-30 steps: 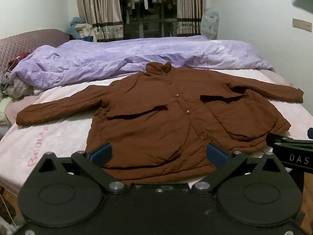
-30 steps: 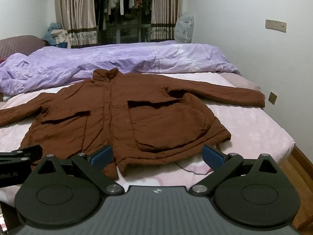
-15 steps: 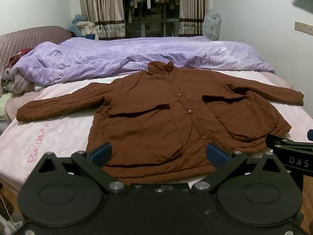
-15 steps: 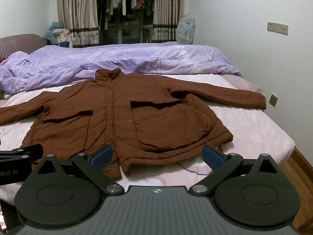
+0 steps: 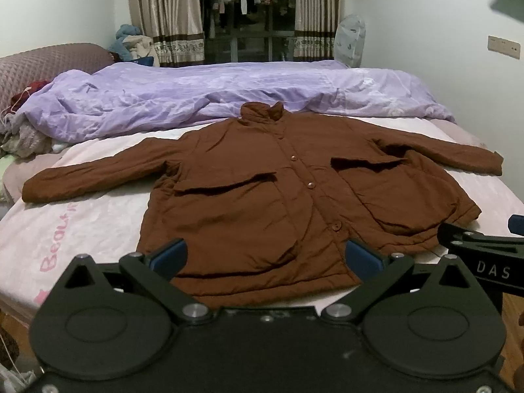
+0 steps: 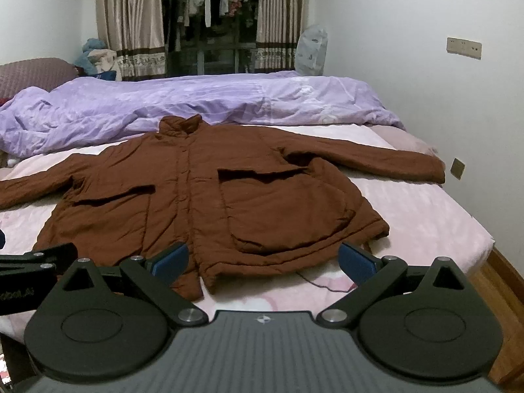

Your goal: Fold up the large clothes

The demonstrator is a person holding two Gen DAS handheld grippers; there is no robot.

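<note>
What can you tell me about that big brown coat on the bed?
The big brown padded coat looks soft, puffy and a little wrinkled. It lies flat, front up, on the pale pink bedsheet, sleeves stretched out to both sides. It is buttoned down the middle, with a stand-up collar and two large patch pockets. Its collar lies next to the crumpled purple quilt. Nothing holds it: both tongs hover open near its bottom hem without touching.
</note>
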